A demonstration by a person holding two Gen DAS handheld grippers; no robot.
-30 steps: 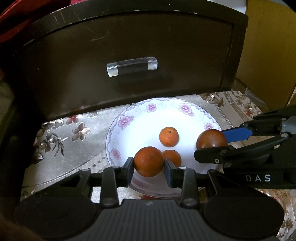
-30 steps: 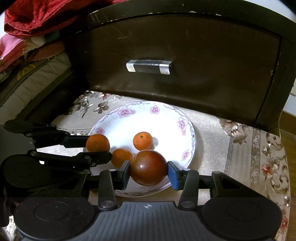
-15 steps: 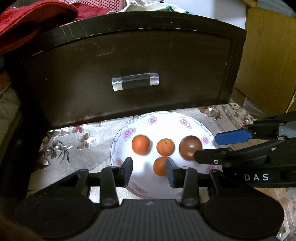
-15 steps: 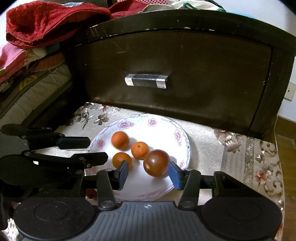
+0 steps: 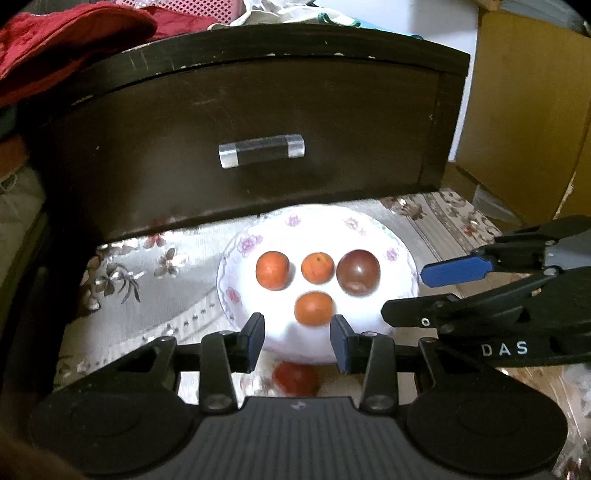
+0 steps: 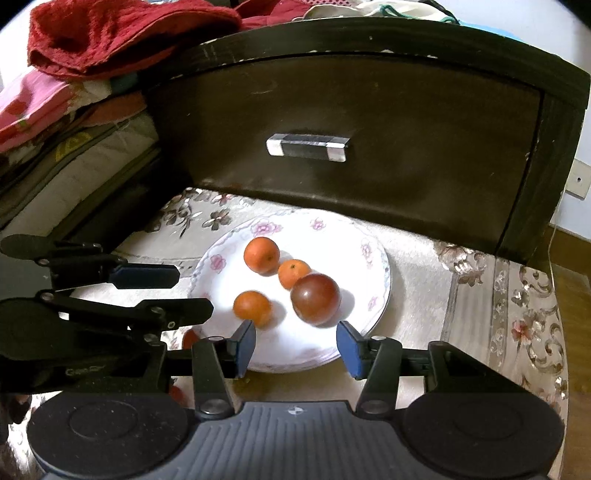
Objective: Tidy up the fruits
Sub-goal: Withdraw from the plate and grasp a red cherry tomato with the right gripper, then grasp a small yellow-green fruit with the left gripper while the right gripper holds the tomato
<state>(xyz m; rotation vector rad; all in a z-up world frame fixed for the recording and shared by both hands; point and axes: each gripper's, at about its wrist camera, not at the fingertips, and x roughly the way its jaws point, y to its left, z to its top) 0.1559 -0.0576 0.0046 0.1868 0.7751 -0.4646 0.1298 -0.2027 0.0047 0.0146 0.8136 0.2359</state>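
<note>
A white floral plate [image 5: 400, 251] [image 6: 373, 306] lies on the patterned cloth. On it lie three small oranges [image 5: 272, 270] [image 5: 317, 267] [image 5: 314, 308] and a dark red tomato [image 5: 358, 271] [image 6: 315, 298]. The oranges also show in the right wrist view [image 6: 261, 254] [image 6: 293, 273] [image 6: 252, 308]. My left gripper [image 5: 297, 338] is open and empty, at the plate's near rim. My right gripper [image 6: 295, 341] is open and empty, just short of the tomato. A red fruit [image 5: 295, 378] lies on the cloth below the left gripper.
A dark wooden drawer front [image 5: 258, 129] with a clear handle [image 5: 261, 150] stands right behind the plate. Red cloth [image 6: 122, 33] and folded bedding [image 6: 55, 122] lie at the left. A yellow cardboard box [image 5: 528, 110] stands at the right.
Both grippers opened, left their fruit on the plate, and pulled back and up. The orange now lies at the plate's left and the tomato at its right.
</note>
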